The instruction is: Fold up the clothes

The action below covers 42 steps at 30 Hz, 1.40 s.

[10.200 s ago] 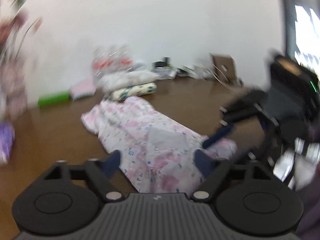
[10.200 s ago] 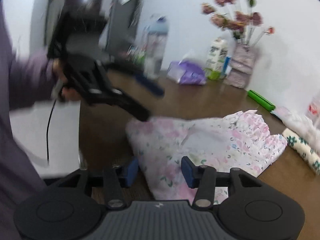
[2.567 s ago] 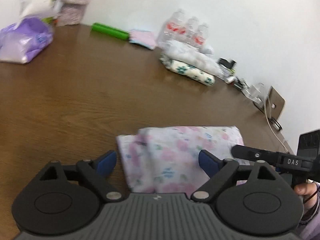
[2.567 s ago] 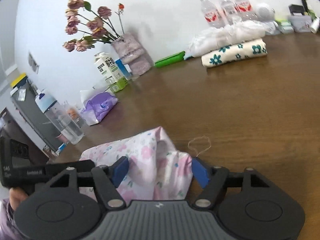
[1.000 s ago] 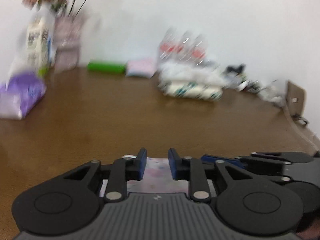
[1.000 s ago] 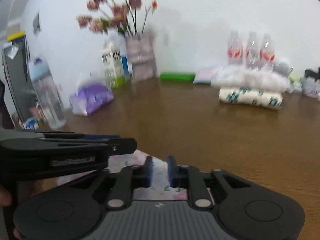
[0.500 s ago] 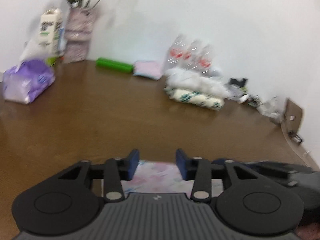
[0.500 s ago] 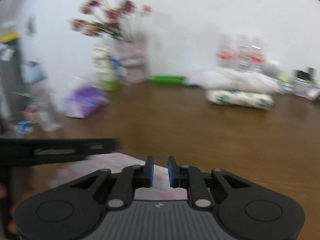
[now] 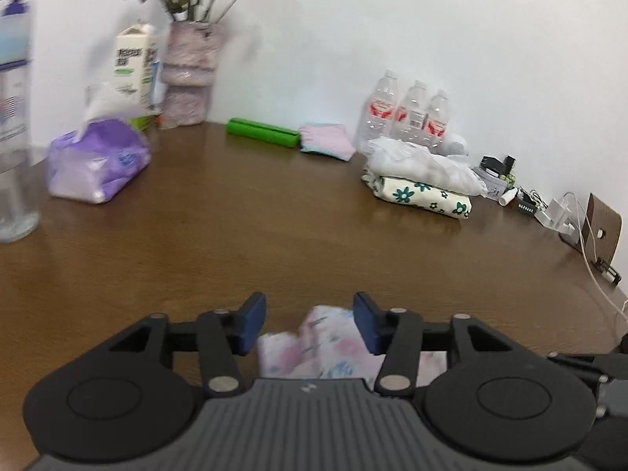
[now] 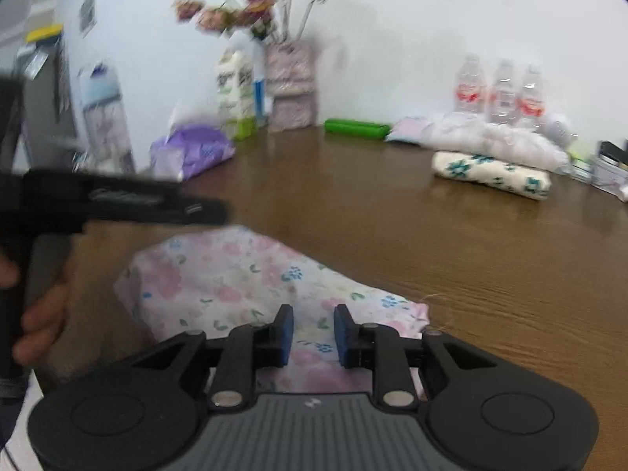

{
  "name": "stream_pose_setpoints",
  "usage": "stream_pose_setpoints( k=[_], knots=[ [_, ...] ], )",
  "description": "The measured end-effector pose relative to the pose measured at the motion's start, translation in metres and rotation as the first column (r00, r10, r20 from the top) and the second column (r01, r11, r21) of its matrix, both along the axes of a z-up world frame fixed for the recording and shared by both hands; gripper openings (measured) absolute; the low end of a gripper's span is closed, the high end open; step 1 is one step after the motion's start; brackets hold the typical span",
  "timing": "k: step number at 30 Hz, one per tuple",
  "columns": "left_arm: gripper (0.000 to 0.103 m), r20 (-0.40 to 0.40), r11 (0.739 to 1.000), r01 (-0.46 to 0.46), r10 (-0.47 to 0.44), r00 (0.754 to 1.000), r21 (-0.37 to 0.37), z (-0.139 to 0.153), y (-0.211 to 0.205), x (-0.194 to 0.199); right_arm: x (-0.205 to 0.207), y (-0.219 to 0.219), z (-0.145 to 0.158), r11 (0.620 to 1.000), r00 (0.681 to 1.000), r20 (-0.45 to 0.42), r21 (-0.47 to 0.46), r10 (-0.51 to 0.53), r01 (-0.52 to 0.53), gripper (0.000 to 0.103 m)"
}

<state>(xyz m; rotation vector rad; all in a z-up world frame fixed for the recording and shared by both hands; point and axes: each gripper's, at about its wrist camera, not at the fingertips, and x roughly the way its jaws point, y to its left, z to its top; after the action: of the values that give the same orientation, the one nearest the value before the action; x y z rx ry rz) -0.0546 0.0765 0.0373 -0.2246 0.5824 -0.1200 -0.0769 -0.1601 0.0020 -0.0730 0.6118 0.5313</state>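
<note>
Both sets of tongs have let go within the last second: the left tongs [image 9: 310,324] now stand wide apart and empty, the right tongs [image 10: 313,335] are parted by a narrower gap and grip nothing. The floral garment [image 10: 251,278] lies low in both frames as a compact, soft, slightly puffy packet on the wood-grain counter [image 10: 490,251]. I judge this piece folded and set down.

Along the wall stand a flower vase [image 9: 191,74], milk carton [image 9: 135,70] and three water bottles [image 9: 408,117].
</note>
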Motion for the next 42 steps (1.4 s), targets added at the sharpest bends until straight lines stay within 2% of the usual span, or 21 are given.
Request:
stream_pose_setpoints(
  k=[1,2,3,4,5,7,9,11,12,16,18,21,23,27,29,30,32,35,37,40,42],
  knots=[
    [0.067,-0.015,0.998,0.031,-0.031,0.999,-0.046,0.002,0.009,-0.007,-0.004,-0.009,0.006,0.999,1.000,0.002,0.041,-0.017,0.017,0.034],
    [0.083,-0.019,0.990,0.078,-0.080,0.997,-0.114,0.002,0.018,-0.012,-0.008,-0.023,0.013,0.994,0.999,0.004,0.101,-0.041,0.040,0.043],
    [0.088,-0.017,0.973,0.134,-0.139,0.990,-0.188,0.001,0.026,-0.015,-0.011,-0.037,0.019,0.985,0.998,0.002,0.160,-0.063,0.062,0.059],
    [0.088,-0.023,0.950,0.178,-0.190,0.981,-0.258,-0.002,0.033,-0.015,-0.011,-0.051,0.019,0.972,0.997,-0.030,0.220,-0.075,0.080,0.065],
    [0.088,-0.053,0.942,0.177,-0.199,0.978,-0.284,-0.006,0.036,-0.010,-0.010,-0.066,0.020,0.955,0.994,-0.067,0.279,-0.084,0.099,0.064],
    [0.087,-0.139,0.970,0.083,-0.117,0.983,-0.228,-0.013,0.034,0.001,0.003,-0.087,0.008,0.912,0.970,-0.228,0.375,-0.086,0.169,0.061],
    [0.086,-0.158,0.972,0.095,-0.130,0.979,-0.213,-0.017,0.031,0.010,0.011,-0.096,-0.003,0.883,0.940,-0.329,0.408,-0.094,0.231,0.060],
    [0.086,-0.160,0.943,0.155,-0.209,0.965,-0.295,-0.024,0.029,0.019,0.015,-0.092,-0.008,0.877,0.936,-0.345,0.424,-0.075,0.227,0.060],
    [0.082,-0.164,0.942,0.156,-0.211,0.964,-0.296,-0.026,0.025,0.023,0.018,-0.087,-0.009,0.878,0.937,-0.345,0.429,-0.057,0.211,0.061],
    [0.077,-0.176,0.967,0.140,-0.180,0.968,-0.215,-0.021,0.013,0.018,0.026,-0.073,-0.013,0.906,0.936,-0.345,0.371,-0.071,0.205,0.059],
    [0.085,-0.157,0.974,0.143,-0.171,0.973,-0.173,-0.016,0.013,0.007,0.021,-0.075,-0.008,0.915,0.941,-0.329,0.352,-0.077,0.198,0.060],
    [0.088,-0.174,0.981,0.108,-0.136,0.975,-0.158,-0.021,0.029,0.010,0.016,-0.080,-0.005,0.931,0.943,-0.328,0.322,-0.061,0.173,0.073],
    [0.083,-0.186,0.979,0.104,-0.137,0.973,-0.177,-0.023,0.031,0.019,0.019,-0.080,-0.011,0.930,0.934,-0.358,0.342,0.000,0.131,0.072],
    [0.060,-0.197,0.952,0.186,-0.236,0.951,-0.244,-0.026,0.021,0.029,0.024,-0.065,-0.011,0.940,0.941,-0.335,0.335,0.049,0.070,0.069],
    [0.047,-0.190,0.949,0.182,-0.234,0.954,-0.256,-0.029,0.018,0.028,0.026,-0.062,-0.013,0.942,0.947,-0.315,0.332,0.069,0.041,0.058],
    [0.044,-0.188,0.949,0.172,-0.226,0.956,-0.266,-0.030,0.019,0.027,0.028,-0.062,-0.014,0.940,0.946,-0.314,0.338,0.078,0.035,0.049],
    [0.039,-0.189,0.933,0.157,-0.226,0.956,-0.324,-0.035,0.022,0.023,0.032,-0.066,-0.018,0.930,0.938,-0.332,0.367,0.101,0.029,0.040],
    [0.023,-0.186,0.908,0.148,-0.236,0.954,-0.391,-0.037,0.021,0.028,0.039,-0.073,-0.023,0.909,0.923,-0.358,0.416,0.138,0.026,0.022],
    [0.020,-0.184,0.891,0.144,-0.243,0.953,-0.430,-0.036,0.019,0.034,0.045,-0.079,-0.023,0.889,0.918,-0.365,0.457,0.152,0.034,0.015],
    [0.018,-0.177,0.865,0.140,-0.252,0.951,-0.482,-0.034,0.014,0.044,0.059,-0.096,-0.008,0.859,0.929,-0.338,0.510,0.153,0.045,0.014],
    [0.016,-0.146,0.864,0.160,-0.258,0.955,-0.477,-0.016,-0.002,0.062,0.072,-0.105,0.008,0.867,0.942,-0.306,0.498,0.138,0.035,0.014]
  ],
)
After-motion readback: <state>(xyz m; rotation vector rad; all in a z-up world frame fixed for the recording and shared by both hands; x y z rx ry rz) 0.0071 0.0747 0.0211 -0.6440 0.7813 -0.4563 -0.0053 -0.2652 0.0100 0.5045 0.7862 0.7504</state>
